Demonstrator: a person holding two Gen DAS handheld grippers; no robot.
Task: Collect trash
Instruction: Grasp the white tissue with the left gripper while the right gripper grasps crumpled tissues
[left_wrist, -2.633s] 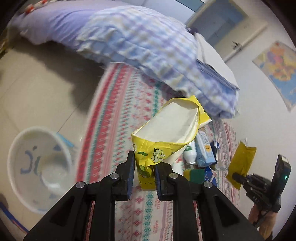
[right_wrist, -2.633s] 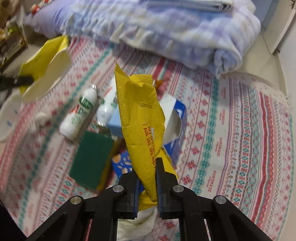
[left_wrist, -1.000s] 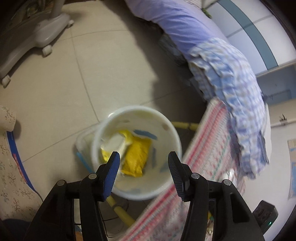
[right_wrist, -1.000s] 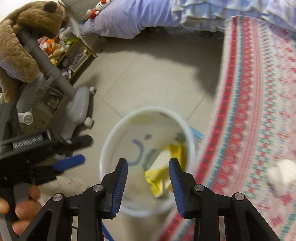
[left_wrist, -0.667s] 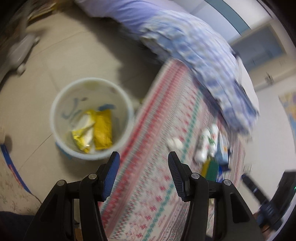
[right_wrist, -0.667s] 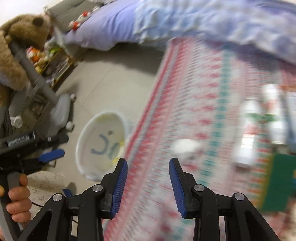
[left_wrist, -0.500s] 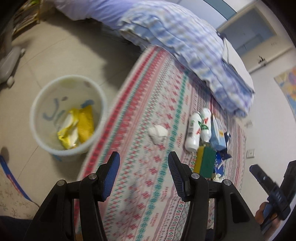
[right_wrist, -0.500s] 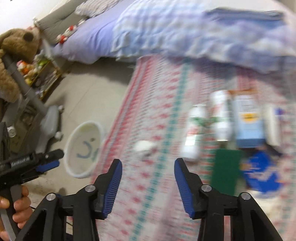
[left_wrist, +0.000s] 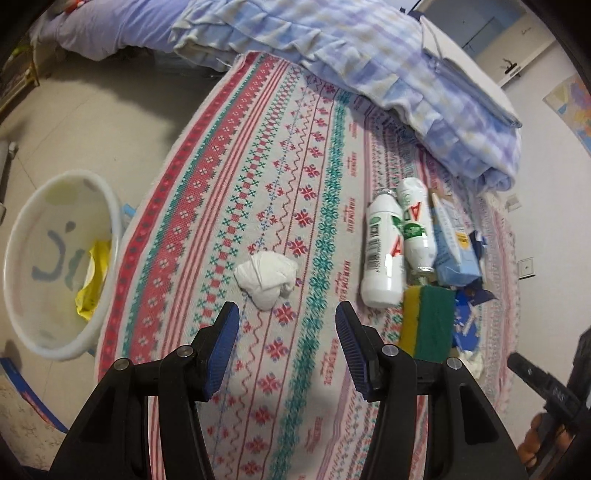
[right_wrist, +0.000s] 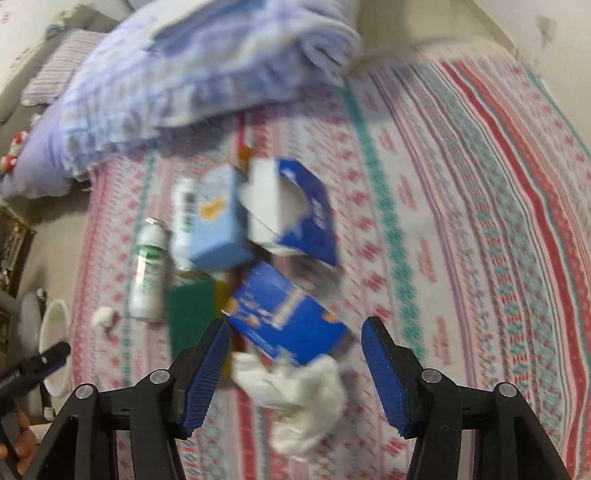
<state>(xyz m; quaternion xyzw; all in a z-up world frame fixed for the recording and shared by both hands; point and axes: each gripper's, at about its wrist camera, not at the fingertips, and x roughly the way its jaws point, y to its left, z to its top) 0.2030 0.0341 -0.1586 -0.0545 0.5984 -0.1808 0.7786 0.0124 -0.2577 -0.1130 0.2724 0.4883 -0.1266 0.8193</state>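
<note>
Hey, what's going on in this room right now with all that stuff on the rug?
A person is picking up trash from a patterned rug with a gripper in each hand. Yellow wrappers already lie in the white bin beside the rug. The left gripper is open and empty, aimed at a crumpled white tissue. The right gripper is opening over another wad of tissue next to blue boxes. Bottles and a sponge still lie there.

A patterned rug (left_wrist: 258, 155) covers beige floor tiles (left_wrist: 92, 122); a checked blanket (left_wrist: 388, 55) drapes nearby; pale walls (left_wrist: 554, 184).
</note>
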